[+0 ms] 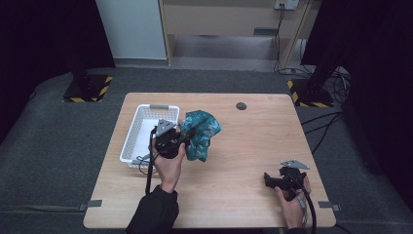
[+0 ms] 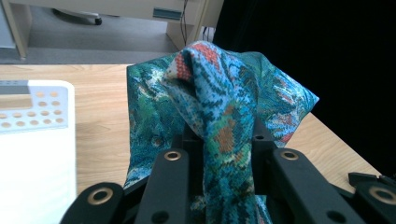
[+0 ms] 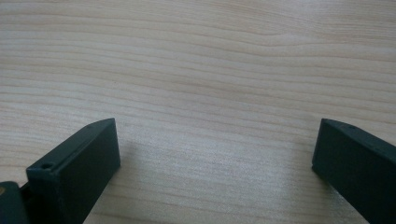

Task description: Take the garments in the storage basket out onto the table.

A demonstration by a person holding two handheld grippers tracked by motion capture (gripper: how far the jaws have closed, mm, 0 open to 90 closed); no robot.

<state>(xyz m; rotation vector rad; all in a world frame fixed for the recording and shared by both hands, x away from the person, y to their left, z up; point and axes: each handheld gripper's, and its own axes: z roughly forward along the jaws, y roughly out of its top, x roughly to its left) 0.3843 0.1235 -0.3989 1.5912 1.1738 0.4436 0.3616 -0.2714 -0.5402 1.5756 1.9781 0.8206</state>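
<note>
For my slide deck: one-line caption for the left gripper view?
Left gripper clamps patterned teal cloth beside white basket.

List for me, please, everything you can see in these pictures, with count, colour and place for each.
cloth: one, teal with blue and orange pattern, bunched and clamped in the left gripper, just right of the basket
basket: one, white plastic with perforated walls, on the left part of the table
table: one, light wood, centre of the high view
round dark disc: one, dark grey, near the table's far edge
floor stand bases: two, black with yellow-black striped edges, on the grey carpet beyond the far corners
cabinet: one, light wood, against the back wall
left gripper: one, black, shut on the cloth beside the basket
right gripper: one, black, jaws wide apart, low over the table's near right corner
</note>
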